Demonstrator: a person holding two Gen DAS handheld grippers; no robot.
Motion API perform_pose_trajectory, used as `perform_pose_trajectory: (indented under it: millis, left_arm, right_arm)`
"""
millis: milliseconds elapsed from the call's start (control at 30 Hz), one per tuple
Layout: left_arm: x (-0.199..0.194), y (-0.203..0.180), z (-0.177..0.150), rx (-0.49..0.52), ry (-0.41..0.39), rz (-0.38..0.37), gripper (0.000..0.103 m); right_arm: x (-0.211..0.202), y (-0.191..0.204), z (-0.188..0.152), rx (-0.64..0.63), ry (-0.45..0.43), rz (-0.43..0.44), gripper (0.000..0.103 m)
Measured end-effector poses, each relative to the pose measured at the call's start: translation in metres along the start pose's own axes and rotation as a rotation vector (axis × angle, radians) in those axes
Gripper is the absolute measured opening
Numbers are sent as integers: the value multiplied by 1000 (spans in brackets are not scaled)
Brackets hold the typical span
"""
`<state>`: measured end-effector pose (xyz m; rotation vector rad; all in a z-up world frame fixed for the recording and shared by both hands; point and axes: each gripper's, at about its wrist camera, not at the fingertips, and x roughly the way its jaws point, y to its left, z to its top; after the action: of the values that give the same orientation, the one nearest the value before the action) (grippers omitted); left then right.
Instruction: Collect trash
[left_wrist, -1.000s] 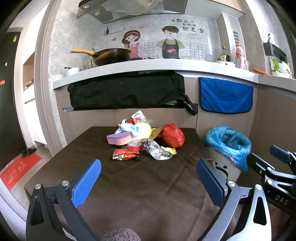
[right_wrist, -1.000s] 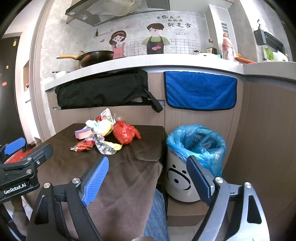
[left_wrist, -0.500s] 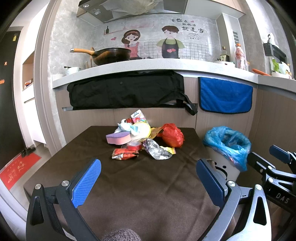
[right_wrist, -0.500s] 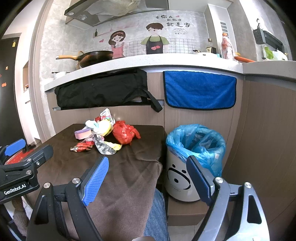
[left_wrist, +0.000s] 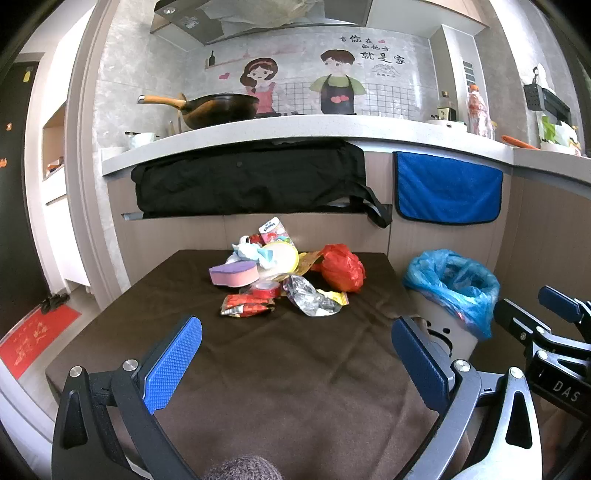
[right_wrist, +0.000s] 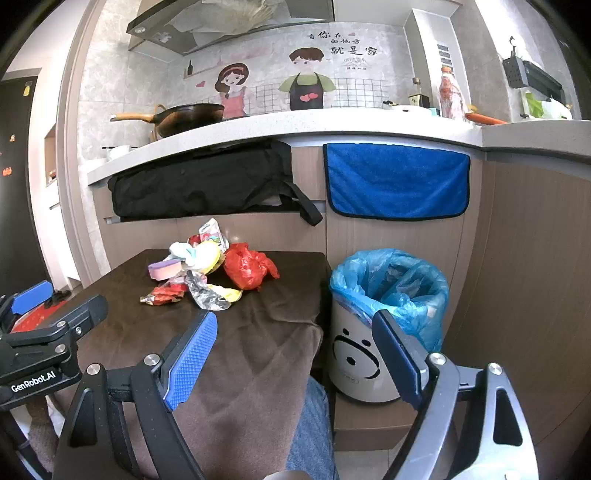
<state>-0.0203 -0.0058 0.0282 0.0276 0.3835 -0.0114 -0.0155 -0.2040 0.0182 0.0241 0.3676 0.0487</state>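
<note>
Nothing shifted since earlier frames; both views steady. Left gripper (left_wrist: 295, 354) and right gripper (right_wrist: 295, 349) spread wide, empty, low in frame. Trash pile (left_wrist: 284, 277) mid-frame on brown table (left_wrist: 295, 369); blue-lined bin (right_wrist: 388, 291) centre-right. Risk: crinkled foil wrapper (left_wrist: 310, 301) slips from pads, or pinch snags tablecloth.

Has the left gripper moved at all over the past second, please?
No. In its own view, the left gripper frames the trash pile and blue towel just as before.
</note>
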Motion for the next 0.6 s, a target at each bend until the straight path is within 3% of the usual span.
perform_pose_trajectory:
  millis: [600]
  left_arm:
    - [7, 2, -5, -6, -5, 2, 102]
  right_arm:
    - [1, -1, 0, 2, 3, 1, 84]
